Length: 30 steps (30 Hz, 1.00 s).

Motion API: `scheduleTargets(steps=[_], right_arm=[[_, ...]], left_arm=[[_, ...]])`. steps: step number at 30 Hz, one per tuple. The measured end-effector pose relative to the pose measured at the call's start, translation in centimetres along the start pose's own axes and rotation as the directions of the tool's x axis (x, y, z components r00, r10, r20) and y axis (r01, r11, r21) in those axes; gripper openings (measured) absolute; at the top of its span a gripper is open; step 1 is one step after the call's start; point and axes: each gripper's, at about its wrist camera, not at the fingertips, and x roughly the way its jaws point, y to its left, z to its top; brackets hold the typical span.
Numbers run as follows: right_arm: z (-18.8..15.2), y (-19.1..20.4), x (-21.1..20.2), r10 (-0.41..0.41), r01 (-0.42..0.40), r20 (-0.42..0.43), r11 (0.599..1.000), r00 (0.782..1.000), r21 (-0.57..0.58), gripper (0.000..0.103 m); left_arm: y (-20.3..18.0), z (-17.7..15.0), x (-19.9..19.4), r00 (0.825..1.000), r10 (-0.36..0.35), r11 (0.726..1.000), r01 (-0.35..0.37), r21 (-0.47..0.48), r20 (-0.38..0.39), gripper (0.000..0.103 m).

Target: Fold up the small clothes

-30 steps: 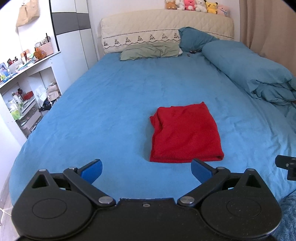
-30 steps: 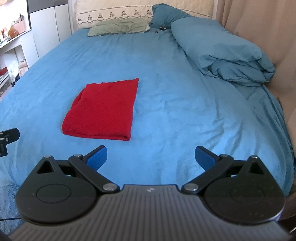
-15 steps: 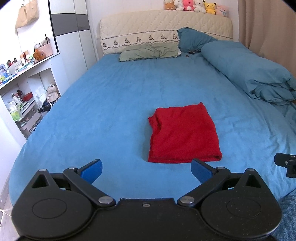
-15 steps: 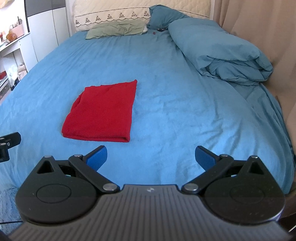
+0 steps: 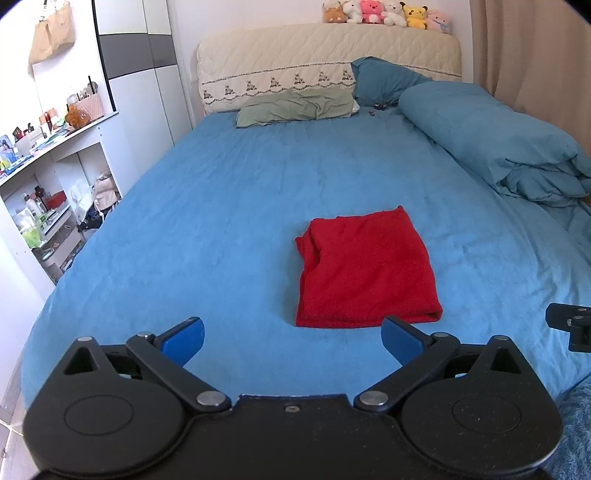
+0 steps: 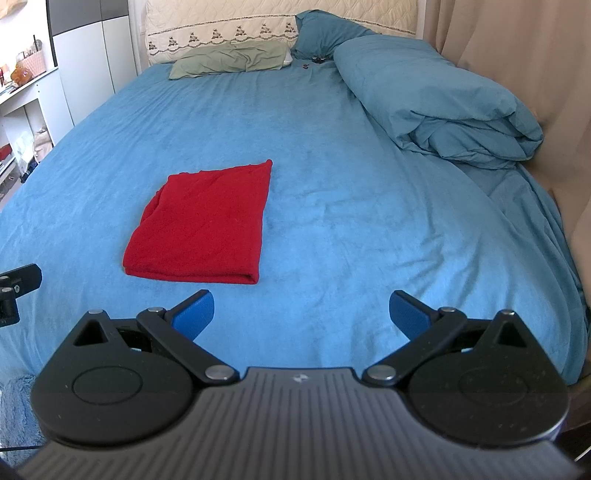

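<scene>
From the left wrist camera, the left gripper (image 5: 291, 334) hangs over the near edge of a bed, jaws spread wide and empty. A blue sheet (image 5: 221, 229) covers the mattress. The red garment (image 5: 364, 269) lies folded into a rough rectangle on the sheet, ahead and a little right of centre, its near fold just beyond the right blue pad. At the head sit a green pillow (image 5: 295, 107), a teal pillow (image 5: 384, 83) and a quilted cream headboard (image 5: 325, 55) with plush toys (image 5: 384, 13) along its top. A bundled teal duvet (image 5: 498, 147) fills the right side. Cluttered white shelves (image 5: 51, 177) stand on the left.

From the right wrist camera, the right gripper (image 6: 301, 312) also has its jaws wide apart, holding nothing. The garment (image 6: 205, 223) lies ahead to the left, flat on the sheet (image 6: 351, 206), well apart from the duvet (image 6: 436, 99). A beige curtain (image 6: 517, 55) hangs on the right.
</scene>
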Motion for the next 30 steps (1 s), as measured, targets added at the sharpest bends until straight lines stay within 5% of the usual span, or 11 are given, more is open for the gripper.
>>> scheduleTargets(steps=[30], right_arm=[[-0.17,0.44,-0.68,-0.006,0.005,0.012,1.000,1.000,0.010,0.103]], left_arm=[[-0.17,0.09,-0.43,1.000,-0.009,1.000,0.009,-0.006,-0.002,0.103]])
